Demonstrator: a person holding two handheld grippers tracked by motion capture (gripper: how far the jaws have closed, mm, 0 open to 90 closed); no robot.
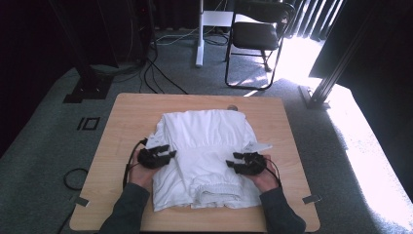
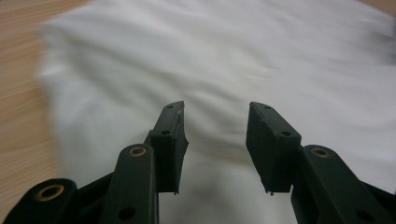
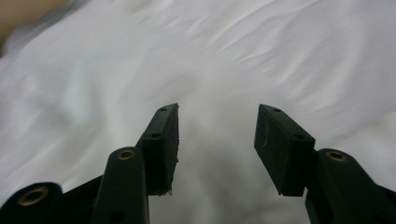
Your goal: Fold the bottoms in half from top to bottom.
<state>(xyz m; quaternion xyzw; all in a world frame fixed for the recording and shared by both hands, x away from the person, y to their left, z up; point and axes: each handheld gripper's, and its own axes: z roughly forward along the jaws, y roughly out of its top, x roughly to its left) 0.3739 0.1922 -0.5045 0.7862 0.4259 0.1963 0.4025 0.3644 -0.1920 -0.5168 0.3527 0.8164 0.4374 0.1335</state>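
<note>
Item: white, soft cotton garment (image 1: 204,156), folded into a rough rectangle with a gathered elastic waistband at the near edge. Location: centre of the light wooden table (image 1: 126,112), nearer the person's side.

Handling, as judged: light, limp and without stiffness; it will sag and unfold if lifted by one point, and the layers can slide on each other. Not fragile. Best taken at two matching points on a folded edge or at the corners, pinching through all layers, or at the thicker waistband, which offers the firmest bite.

Left gripper (image 1: 158,156): over the garment's left edge, jaws released, a clear gap between them with nothing pinched; cloth lies beneath, as the left gripper view shows (image 2: 215,135).

Right gripper (image 1: 246,163): over the garment's right edge, jaws likewise parted and empty (image 3: 217,140).

Markings: a small white tag (image 1: 255,146) juts from the right side; any print on it is too small to read. No brand legible.
</note>
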